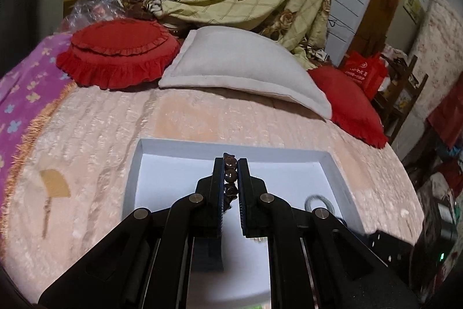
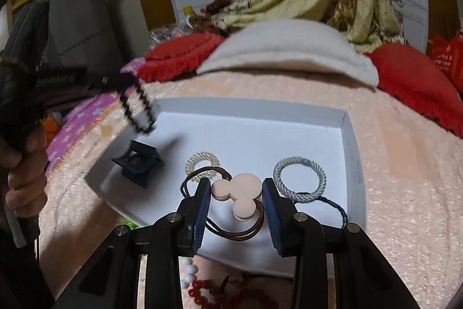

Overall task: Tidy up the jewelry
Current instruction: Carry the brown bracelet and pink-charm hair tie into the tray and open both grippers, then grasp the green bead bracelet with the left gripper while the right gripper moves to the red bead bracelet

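My left gripper (image 1: 230,164) is shut on a dark brown bead bracelet (image 1: 230,174) and holds it over a white shallow box (image 1: 231,145) on the bed. In the right wrist view the bracelet (image 2: 139,112) hangs from that gripper above the box's (image 2: 348,141) left corner. My right gripper (image 2: 235,186) is open just above the box floor, its fingers either side of a pink three-disc hair tie with brown elastic (image 2: 237,193). Also in the box lie a clear spiral tie (image 2: 201,164), a grey braided tie (image 2: 299,180) and a navy claw clip (image 2: 139,161).
The box rests on a pink bedspread (image 1: 95,135). A grey pillow (image 1: 240,60) and red cushions (image 1: 115,51) lie behind it. White beads (image 2: 189,272) and a red bead bracelet (image 2: 208,291) lie on the bedspread in front of the box, under my right gripper.
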Tool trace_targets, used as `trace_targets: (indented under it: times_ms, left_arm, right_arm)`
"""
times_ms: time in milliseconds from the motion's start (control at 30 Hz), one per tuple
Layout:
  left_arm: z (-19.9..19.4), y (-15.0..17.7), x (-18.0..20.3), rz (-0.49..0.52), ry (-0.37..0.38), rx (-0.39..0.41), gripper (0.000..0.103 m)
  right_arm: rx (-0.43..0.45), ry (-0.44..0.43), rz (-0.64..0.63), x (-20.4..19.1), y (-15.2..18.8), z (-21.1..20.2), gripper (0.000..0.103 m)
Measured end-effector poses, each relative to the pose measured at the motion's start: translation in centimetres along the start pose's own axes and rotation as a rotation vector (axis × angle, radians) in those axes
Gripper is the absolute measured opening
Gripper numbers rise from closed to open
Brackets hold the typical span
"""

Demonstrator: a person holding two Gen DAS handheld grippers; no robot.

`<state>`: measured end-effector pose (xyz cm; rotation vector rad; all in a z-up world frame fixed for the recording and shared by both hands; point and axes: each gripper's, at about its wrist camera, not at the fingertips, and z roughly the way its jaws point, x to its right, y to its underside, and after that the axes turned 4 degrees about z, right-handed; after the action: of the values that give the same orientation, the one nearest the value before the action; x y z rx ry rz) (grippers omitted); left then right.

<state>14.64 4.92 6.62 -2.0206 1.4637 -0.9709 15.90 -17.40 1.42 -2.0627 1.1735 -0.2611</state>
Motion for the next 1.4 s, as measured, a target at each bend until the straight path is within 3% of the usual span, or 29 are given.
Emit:
trace_targets:
  times_ms: [267,467,667,700,967,1100,1300,1400]
  left_arm:
    - [5.6,1.5,-3.6,-0.09,-0.104,-0.143,0.007]
    - [5.1,1.9,-4.1,-0.09,-0.133,-0.152,0.007]
    - [4.2,2.3,-3.5,-0.037,-0.158,-0.129,0.022]
    - [4.1,2.3,-3.5,-0.033,-0.158,-0.127,0.025]
    - [2.1,3.3,-4.2,-0.047,-0.157,-0.117,0.028]
    - [-0.1,4.6,-3.8,-0.042,-0.15,-0.086,0.038]
    - [-3.7,8.7,-2.2,-0.003,-0.085,-0.092,0.043]
    - [-4.8,11.5,-1.0,-0.003,-0.037,-0.122,0.043]
  right_arm:
    - [-0.055,0.015,0.007,0.0,0.4,2.0,0.035]
    - [-0.073,0.012,0.014,0.1,0.7,2.3,0.035]
    - [-0.046,-0.014,0.037,0.4,0.5,1.6,0.039]
    - [-0.037,-0.012,0.036,0.2,0.5,1.4,0.043]
    - [0.031,0.012,0.049,0.9,0.8,-1.4,0.044]
    - [0.069,0.038,0.061,1.3,1.8,-3.6,0.044]
    - [0.106,0.106,0.091,1.8,5.2,-7.4,0.044]
    - [0.071,0.17,0.086,2.3,7.2,-7.7,0.045]
